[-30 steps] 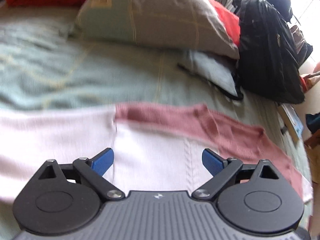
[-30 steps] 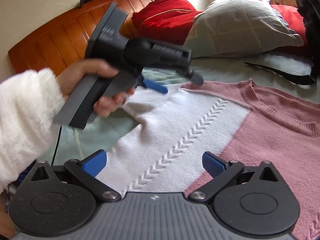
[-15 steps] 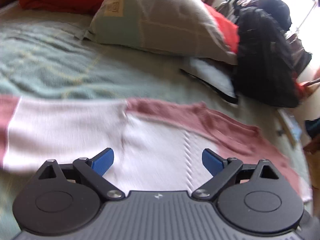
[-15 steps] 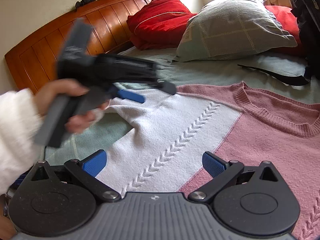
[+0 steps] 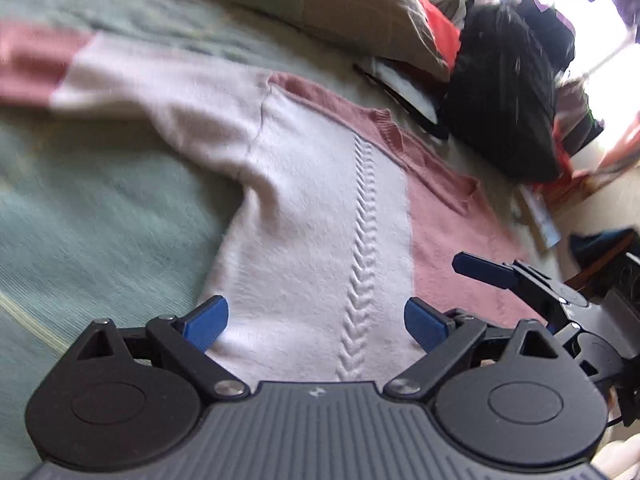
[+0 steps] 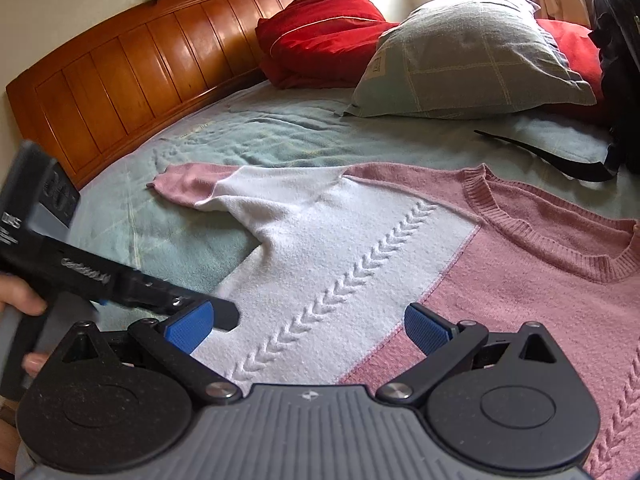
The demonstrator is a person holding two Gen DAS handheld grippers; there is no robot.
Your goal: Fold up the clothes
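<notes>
A pink and white knit sweater (image 6: 360, 248) lies flat, front up, on the green bedspread (image 6: 248, 132), its white sleeve with a pink cuff (image 6: 180, 184) stretched out to the left. My right gripper (image 6: 308, 326) hovers open over the white panel's cable stitch near the hem. My left gripper (image 5: 316, 322) is also open and empty, low over the same white panel (image 5: 320, 208). In the right wrist view the left tool (image 6: 100, 276) is at the lower left, held by a hand. The left wrist view catches the right tool's blue fingertip (image 5: 480, 270) at the right.
A grey-green checked pillow (image 6: 472, 56) and red bedding (image 6: 324, 28) lie at the head of the bed against a wooden headboard (image 6: 132, 68). A black backpack (image 5: 504, 96) with a loose strap (image 6: 552, 156) sits beyond the sweater's collar.
The left gripper has dropped from above the sleeve down and back to the sweater's lower edge beside the right gripper. The sleeve lies spread out. The right gripper has barely moved.
</notes>
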